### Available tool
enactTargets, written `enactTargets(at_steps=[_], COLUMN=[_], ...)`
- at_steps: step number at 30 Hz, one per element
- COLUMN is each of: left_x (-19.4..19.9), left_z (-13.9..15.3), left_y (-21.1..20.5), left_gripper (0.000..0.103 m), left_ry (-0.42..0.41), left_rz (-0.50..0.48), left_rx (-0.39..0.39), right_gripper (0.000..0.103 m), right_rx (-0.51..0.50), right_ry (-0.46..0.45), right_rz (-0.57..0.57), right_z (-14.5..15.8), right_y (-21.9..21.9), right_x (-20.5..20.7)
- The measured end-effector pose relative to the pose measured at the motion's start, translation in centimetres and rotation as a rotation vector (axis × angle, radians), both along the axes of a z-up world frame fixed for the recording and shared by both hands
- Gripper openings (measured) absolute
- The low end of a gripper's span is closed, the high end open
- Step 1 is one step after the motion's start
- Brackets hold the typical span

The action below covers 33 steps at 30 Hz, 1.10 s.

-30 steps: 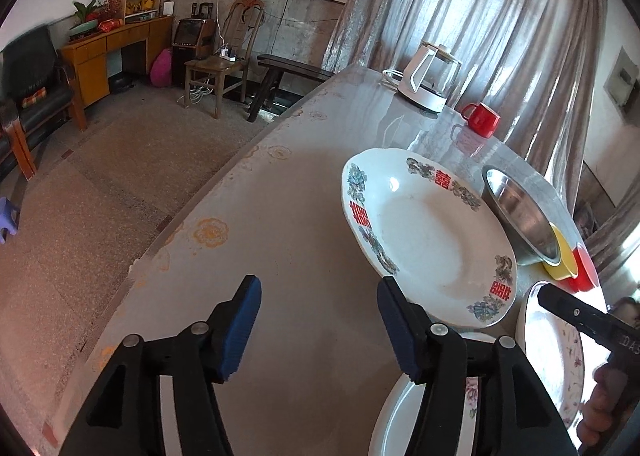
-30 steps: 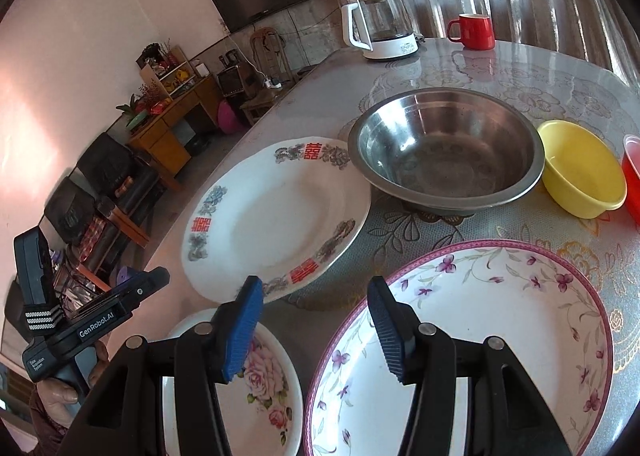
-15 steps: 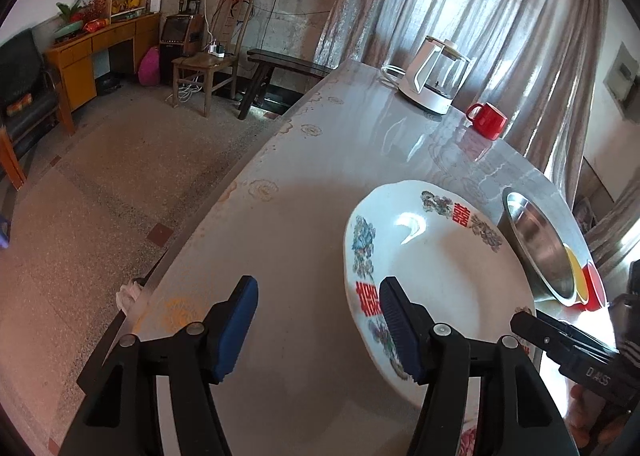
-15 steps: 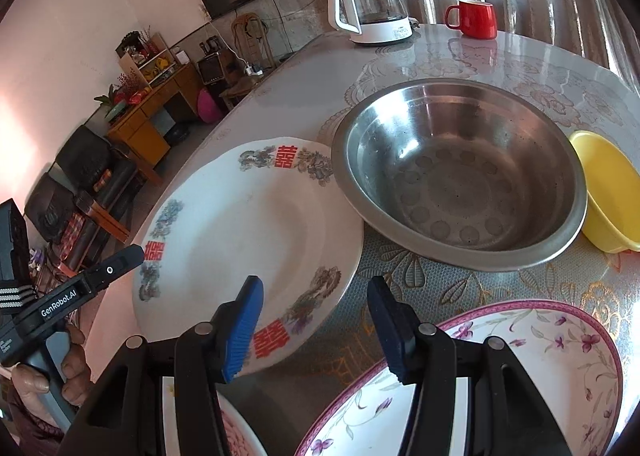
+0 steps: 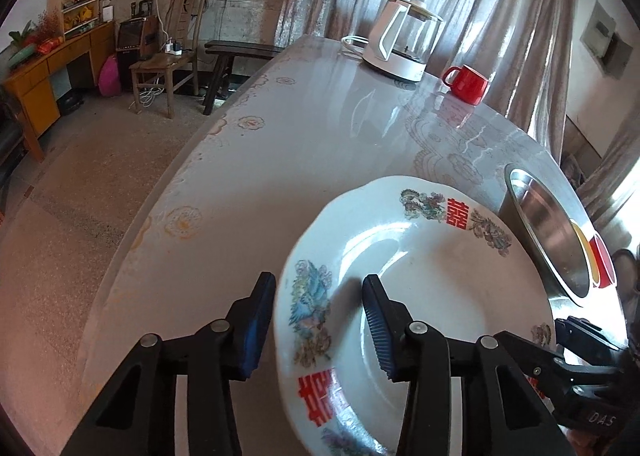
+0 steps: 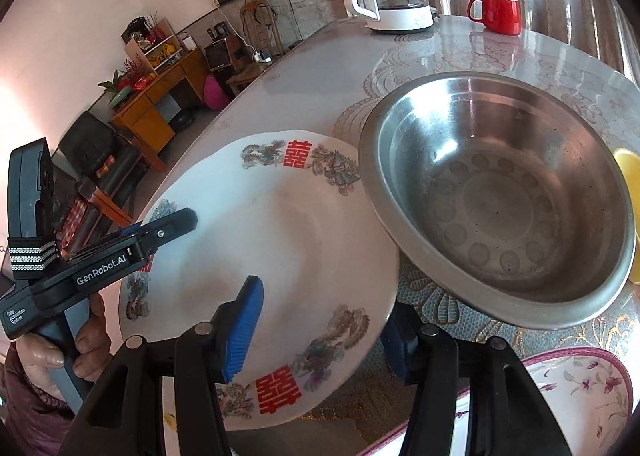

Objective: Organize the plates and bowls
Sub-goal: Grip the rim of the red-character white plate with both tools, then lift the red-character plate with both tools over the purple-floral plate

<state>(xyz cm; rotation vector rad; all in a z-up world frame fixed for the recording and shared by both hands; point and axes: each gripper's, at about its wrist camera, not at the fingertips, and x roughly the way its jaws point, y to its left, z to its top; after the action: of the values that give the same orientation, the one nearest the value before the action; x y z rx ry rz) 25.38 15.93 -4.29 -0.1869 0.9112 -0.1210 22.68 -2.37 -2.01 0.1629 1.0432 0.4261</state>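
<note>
A white plate with red characters point(image 5: 432, 284) lies on the table; it also shows in the right wrist view point(image 6: 288, 240). My left gripper point(image 5: 318, 320) is open with the plate's left rim between its jaws. My right gripper point(image 6: 320, 330) is open and straddles the plate's near right rim, one finger above, one below. A steel bowl point(image 6: 504, 192) sits right of the plate and overlaps its rim. A yellow bowl point(image 6: 628, 176) lies beyond it. A purple-flowered plate point(image 6: 568, 388) lies at the near right.
A white kettle point(image 5: 404, 42) and a red mug point(image 5: 466, 82) stand at the table's far end. The table's left edge point(image 5: 160, 192) drops to the floor. A red bowl point(image 5: 602, 262) sits behind the yellow one.
Both grippers have moved forward onto the white plate: the left now straddles its left rim, the right its near right rim. The jaws have stayed open.
</note>
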Motion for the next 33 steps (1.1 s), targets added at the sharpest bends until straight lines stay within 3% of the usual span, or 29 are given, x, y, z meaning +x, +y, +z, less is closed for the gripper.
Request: enactTargets(at_steps=[3,10,15,20,33], left_x=[-0.2,-1.9,-2.3,-1.0,-3.7], left_z=[0.0,0.2,0.1,0.1,1.2], left_y=[-0.4,0.0,-0.2,-0.4,0.3], left_gripper=[0.04,0.036,0.036,0.045,0.044], left_ry=[-0.007,-0.004,-0.013,-0.017,-0.053], left_rz=[-0.003,-0.006,-0.041,-0.038,-0.036], left_rx=[0.018,-0.02,-0.005,-0.023,-0.077], right_gripper=[0.058,0.058,0.058,0.058,0.056], right_rx=[-0.007,-0.024,-0.021,-0.025,0.013], right_ry=[-0.001,-0.011,-0.011,-0.018,-0.01], right_rz=[-0.002,0.006,0.008,0.011,0.017], right_z=[-0.1,0.0,0.1,0.1,0.6], right_y=[0.1,0.3,0.1,0.1,0.1], right_x=[0.4,0.1,0.1,0.2,-0.5])
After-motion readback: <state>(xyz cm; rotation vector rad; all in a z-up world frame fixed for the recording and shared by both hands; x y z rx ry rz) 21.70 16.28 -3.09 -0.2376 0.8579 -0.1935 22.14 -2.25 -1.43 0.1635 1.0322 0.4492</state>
